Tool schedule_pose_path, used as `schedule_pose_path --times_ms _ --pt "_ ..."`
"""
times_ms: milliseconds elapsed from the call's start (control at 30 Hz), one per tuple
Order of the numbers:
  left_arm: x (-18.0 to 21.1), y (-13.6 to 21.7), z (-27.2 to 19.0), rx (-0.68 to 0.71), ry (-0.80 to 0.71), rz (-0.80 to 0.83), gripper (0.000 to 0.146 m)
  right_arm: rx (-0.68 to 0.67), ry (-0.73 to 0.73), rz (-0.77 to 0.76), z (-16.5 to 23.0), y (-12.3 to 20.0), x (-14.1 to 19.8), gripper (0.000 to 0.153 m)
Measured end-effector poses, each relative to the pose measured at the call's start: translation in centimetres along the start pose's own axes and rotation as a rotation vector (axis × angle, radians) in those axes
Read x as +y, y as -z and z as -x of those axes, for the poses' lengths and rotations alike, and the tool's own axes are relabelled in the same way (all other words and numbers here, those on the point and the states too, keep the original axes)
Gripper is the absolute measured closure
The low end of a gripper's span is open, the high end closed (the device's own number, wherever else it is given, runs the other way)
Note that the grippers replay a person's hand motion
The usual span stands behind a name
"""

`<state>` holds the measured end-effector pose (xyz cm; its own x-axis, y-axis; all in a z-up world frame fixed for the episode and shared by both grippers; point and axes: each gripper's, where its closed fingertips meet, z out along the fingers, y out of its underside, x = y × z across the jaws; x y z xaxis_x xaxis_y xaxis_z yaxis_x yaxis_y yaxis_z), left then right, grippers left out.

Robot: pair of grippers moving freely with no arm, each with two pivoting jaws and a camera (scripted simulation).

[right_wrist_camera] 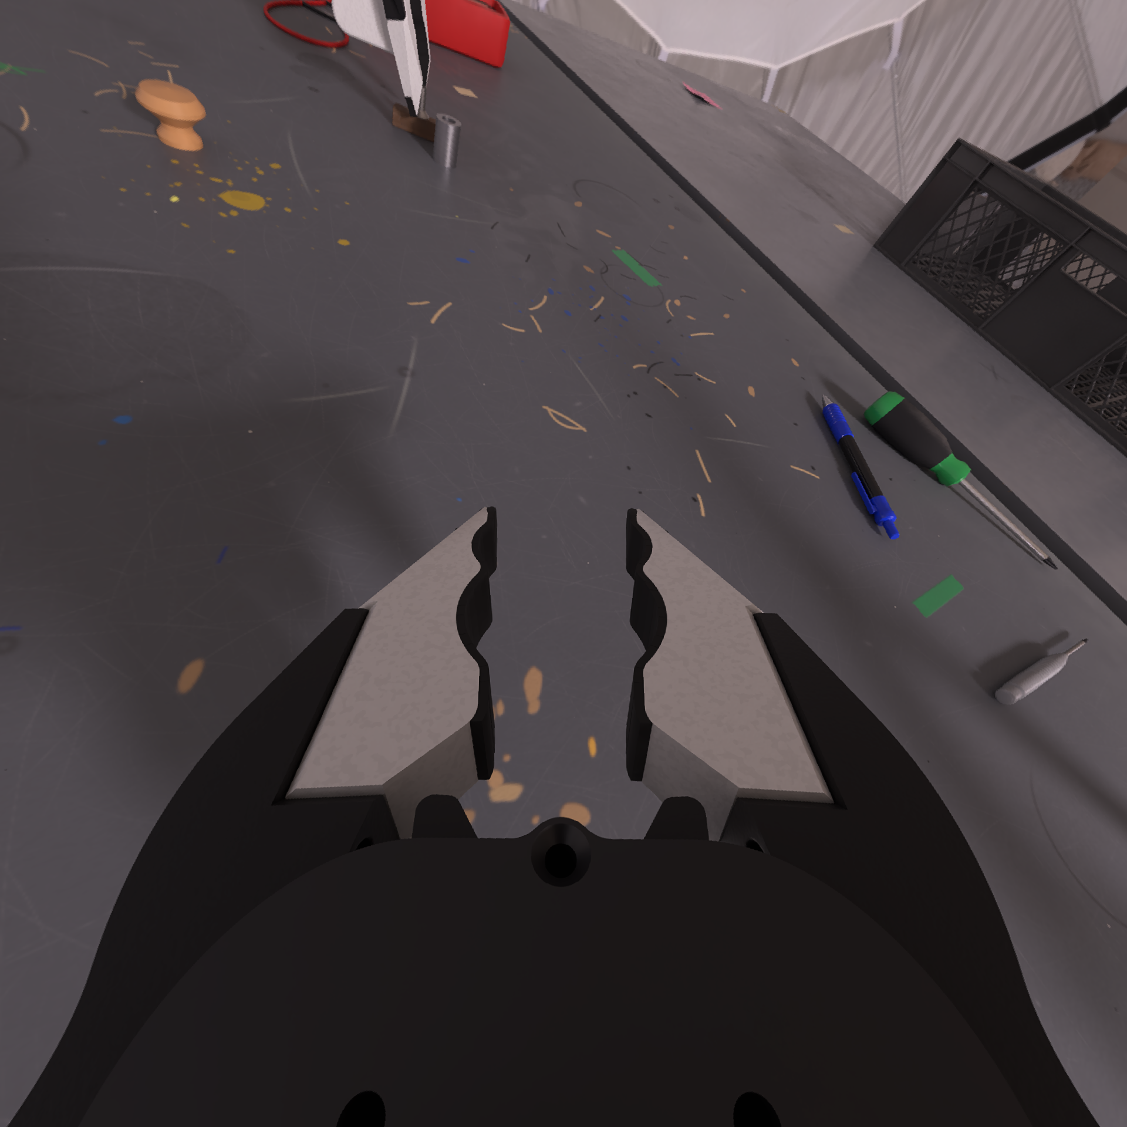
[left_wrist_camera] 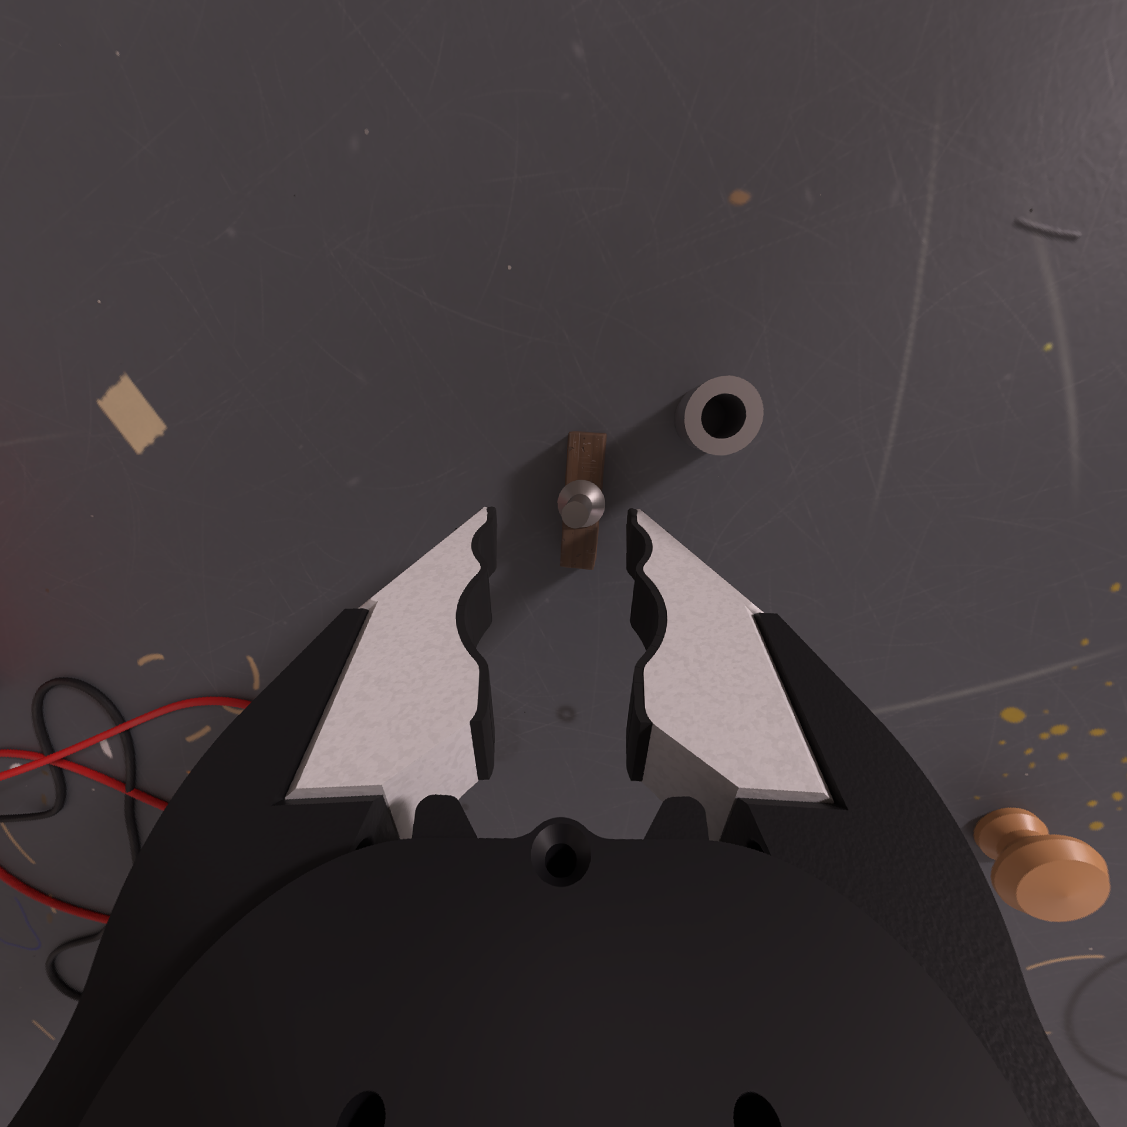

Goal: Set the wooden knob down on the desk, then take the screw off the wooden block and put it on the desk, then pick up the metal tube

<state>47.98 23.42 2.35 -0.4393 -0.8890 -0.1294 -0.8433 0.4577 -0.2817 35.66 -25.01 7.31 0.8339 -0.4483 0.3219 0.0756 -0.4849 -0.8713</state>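
In the left wrist view my left gripper (left_wrist_camera: 561, 518) is open and empty, looking straight down at the desk. The screw (left_wrist_camera: 580, 506) stands on the small wooden block (left_wrist_camera: 583, 469), just ahead of the fingertips and between them. The metal tube (left_wrist_camera: 723, 416) stands upright beyond the block to the right. The wooden knob (left_wrist_camera: 1046, 863) lies on the desk at lower right. My right gripper (right_wrist_camera: 561, 518) is open and empty over bare desk. Far off in its view are the knob (right_wrist_camera: 174, 113), the tube (right_wrist_camera: 447, 140), the block (right_wrist_camera: 410, 122) and the left gripper (right_wrist_camera: 415, 91) over the block.
Red and black wires (left_wrist_camera: 73, 762) lie at lower left and a strip of tape (left_wrist_camera: 131, 413) at left. A blue pen (right_wrist_camera: 860, 466), a green-handled screwdriver (right_wrist_camera: 921, 442), a grey bit (right_wrist_camera: 1037, 674), a black crate (right_wrist_camera: 1037, 268) and a red box (right_wrist_camera: 472, 27) are in the right wrist view.
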Motion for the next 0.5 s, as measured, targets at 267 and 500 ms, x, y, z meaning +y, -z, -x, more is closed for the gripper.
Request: schedule_pose_path --times_ms 267,500 --pt "-0.01 -0.30 -0.22 0.018 -0.021 -0.012 0.119 -0.007 0.003 0.006 0.15 -0.07 0.09 0.110" --pt "-0.18 0.28 -0.06 -0.009 -0.045 -0.035 0.138 -0.006 -0.001 0.002 0.07 -0.01 0.07 0.111"
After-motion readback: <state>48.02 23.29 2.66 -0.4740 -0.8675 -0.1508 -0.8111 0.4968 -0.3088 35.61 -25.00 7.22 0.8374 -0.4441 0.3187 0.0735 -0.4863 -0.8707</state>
